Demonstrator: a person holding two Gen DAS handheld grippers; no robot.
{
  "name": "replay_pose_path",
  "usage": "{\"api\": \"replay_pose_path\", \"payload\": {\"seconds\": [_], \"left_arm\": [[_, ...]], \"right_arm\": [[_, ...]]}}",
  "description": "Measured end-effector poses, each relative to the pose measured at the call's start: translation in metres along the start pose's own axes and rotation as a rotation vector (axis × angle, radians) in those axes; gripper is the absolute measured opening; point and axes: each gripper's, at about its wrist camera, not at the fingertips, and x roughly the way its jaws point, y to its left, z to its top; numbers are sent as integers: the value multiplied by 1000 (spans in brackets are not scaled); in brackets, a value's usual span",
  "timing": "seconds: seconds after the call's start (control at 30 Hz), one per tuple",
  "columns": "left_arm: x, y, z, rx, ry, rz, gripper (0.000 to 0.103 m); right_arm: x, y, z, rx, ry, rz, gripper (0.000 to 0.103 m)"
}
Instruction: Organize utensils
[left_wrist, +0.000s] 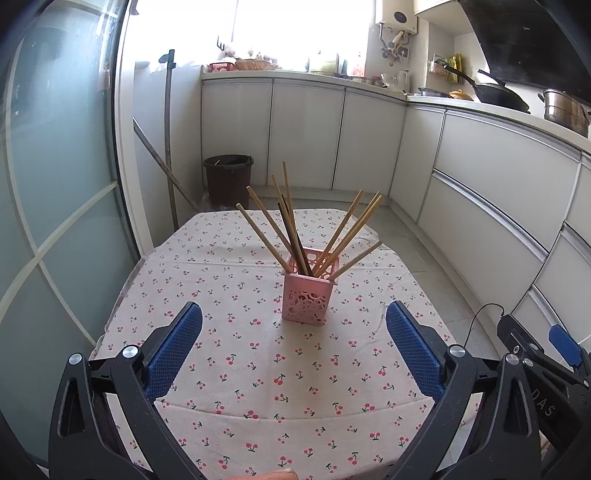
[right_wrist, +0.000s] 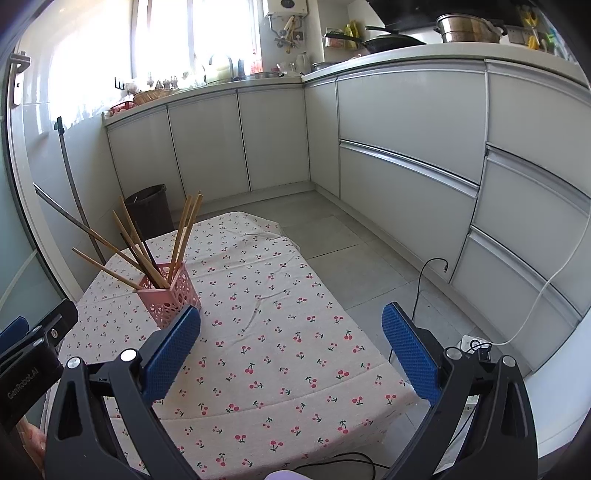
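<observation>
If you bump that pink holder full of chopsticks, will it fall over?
Probably, fairly easily. The pink perforated plastic holder looks light, narrow and taller than wide. The long wooden chopsticks fan out well above its rim, which likely makes it top-heavy. It stands on a cherry-print tablecloth that might bunch up rather than let it slide.

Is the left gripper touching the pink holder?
Apart. In the left wrist view, bare tablecloth separates the open left gripper from the pink holder, which stands beyond both jaws.
</observation>
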Motion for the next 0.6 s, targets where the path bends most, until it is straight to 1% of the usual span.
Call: {"api": "replay_pose_path", "payload": {"seconds": [0.6], "left_arm": [[4,0,-1,-2,14,7,96]], "right_arm": [[3,0,-1,0,11,0,96]]}}
